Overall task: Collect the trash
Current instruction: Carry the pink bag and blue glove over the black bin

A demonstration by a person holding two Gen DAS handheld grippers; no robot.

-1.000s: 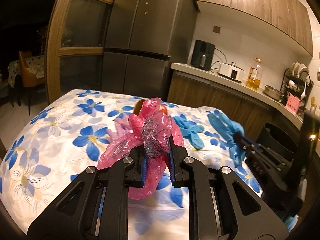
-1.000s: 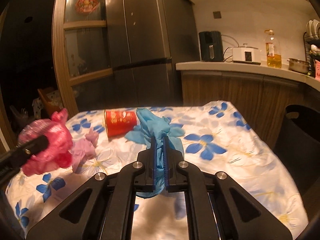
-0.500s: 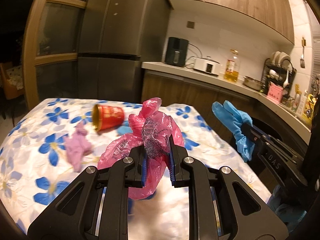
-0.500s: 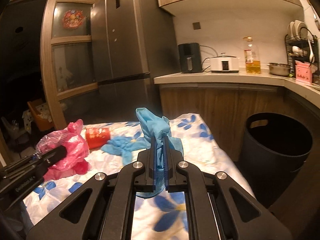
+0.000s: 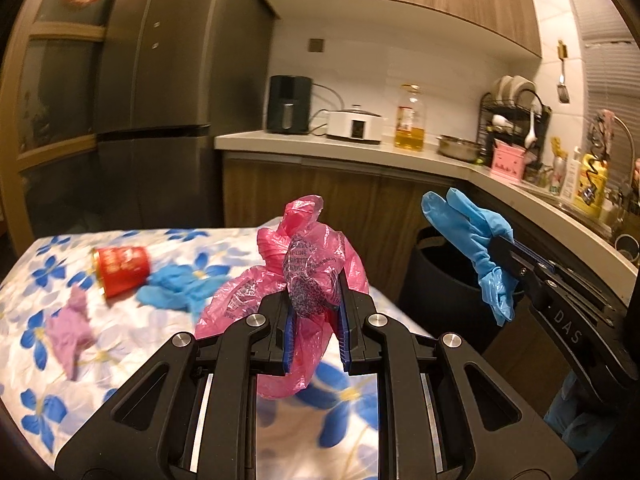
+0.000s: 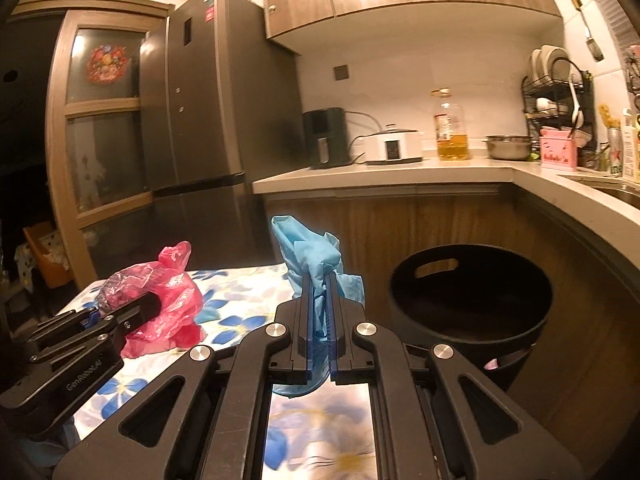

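My left gripper point(image 5: 315, 300) is shut on a crumpled pink plastic bag point(image 5: 308, 264), held above the flowered table point(image 5: 36, 376). The same pink bag point(image 6: 160, 296) and left gripper point(image 6: 100, 314) show at the left of the right wrist view. My right gripper point(image 6: 319, 304) is shut on a blue glove point(image 6: 310, 252); in the left wrist view this blue glove point(image 5: 468, 232) hangs over the black bin point(image 5: 428, 276). The black bin point(image 6: 472, 292) stands open on the floor just right of the table. A red cup point(image 5: 120, 270), another blue glove point(image 5: 180, 284) and a pale purple glove point(image 5: 70, 328) lie on the table.
A wooden-fronted counter point(image 6: 400, 168) runs behind the bin and curves round to the right, carrying an air fryer point(image 6: 324, 138), a cooker, an oil bottle point(image 6: 450, 130) and a dish rack. A tall dark fridge point(image 6: 200, 120) stands behind the table.
Both grippers have swung to the right with their loads, away from over the table toward the black bin. The bin has come into full view. Neither grip has changed.
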